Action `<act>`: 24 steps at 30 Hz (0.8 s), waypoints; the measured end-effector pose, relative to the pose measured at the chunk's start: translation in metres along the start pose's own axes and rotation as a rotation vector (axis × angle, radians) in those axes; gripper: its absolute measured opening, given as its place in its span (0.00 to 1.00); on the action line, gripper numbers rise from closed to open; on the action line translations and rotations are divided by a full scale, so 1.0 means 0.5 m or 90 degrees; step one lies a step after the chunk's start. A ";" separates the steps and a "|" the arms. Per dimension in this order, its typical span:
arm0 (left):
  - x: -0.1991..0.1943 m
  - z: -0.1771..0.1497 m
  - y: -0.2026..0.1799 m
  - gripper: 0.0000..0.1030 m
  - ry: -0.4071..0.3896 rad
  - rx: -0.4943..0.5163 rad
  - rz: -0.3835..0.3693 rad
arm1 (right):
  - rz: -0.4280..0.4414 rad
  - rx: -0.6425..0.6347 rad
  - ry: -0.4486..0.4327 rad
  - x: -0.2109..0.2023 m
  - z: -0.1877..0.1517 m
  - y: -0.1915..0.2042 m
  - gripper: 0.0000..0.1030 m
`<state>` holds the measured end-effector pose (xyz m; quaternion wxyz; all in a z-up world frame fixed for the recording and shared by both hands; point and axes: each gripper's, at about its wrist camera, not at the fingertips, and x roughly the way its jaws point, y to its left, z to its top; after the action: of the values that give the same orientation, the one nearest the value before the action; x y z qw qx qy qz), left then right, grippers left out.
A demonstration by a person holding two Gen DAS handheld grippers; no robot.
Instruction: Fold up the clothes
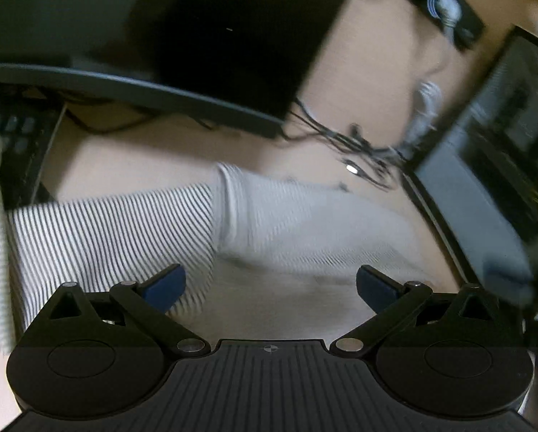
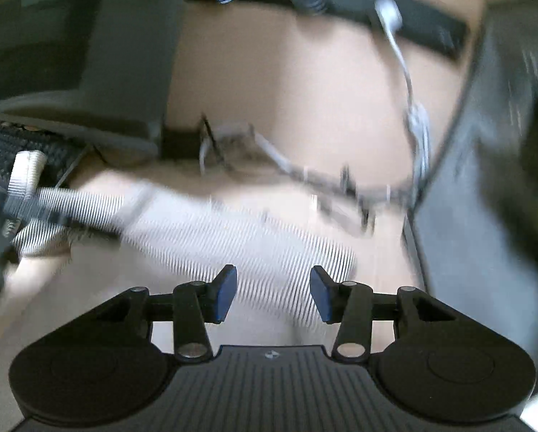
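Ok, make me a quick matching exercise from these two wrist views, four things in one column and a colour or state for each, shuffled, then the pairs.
Things:
1. striped garment
2. left gripper
3. keyboard
4. desk

Descriptions:
A. black, partly under a sleeve end
B. light tan surface
C. white with thin dark stripes, lying on the desk
D. jaws wide apart, nothing between them

Pairs: 1-C, 2-D, 3-A, 4-B

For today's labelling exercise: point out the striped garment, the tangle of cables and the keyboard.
striped garment [image 1: 125,226], left wrist view, on its striped body panel.
tangle of cables [image 1: 362,151], left wrist view, on the dark knot of wires on the desk.
keyboard [image 2: 20,144], right wrist view, on its key rows at the left edge.
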<state>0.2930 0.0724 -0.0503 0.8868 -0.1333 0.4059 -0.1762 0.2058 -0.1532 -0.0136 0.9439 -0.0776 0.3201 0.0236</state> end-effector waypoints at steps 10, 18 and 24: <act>0.090 0.044 -0.024 0.64 0.026 0.020 0.068 | -0.051 0.082 0.010 0.071 -0.044 -0.086 0.42; 0.073 0.039 -0.024 0.17 0.010 0.041 0.110 | -0.012 -0.090 0.017 0.166 -0.030 -0.052 0.14; 0.032 0.020 -0.055 0.14 0.002 0.054 0.084 | 0.006 -0.057 -0.016 0.135 -0.017 -0.097 0.09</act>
<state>0.3048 0.0420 -0.0442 0.9008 -0.0679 0.4073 -0.1345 0.2590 -0.2025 -0.0547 0.9433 -0.1182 0.3070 0.0434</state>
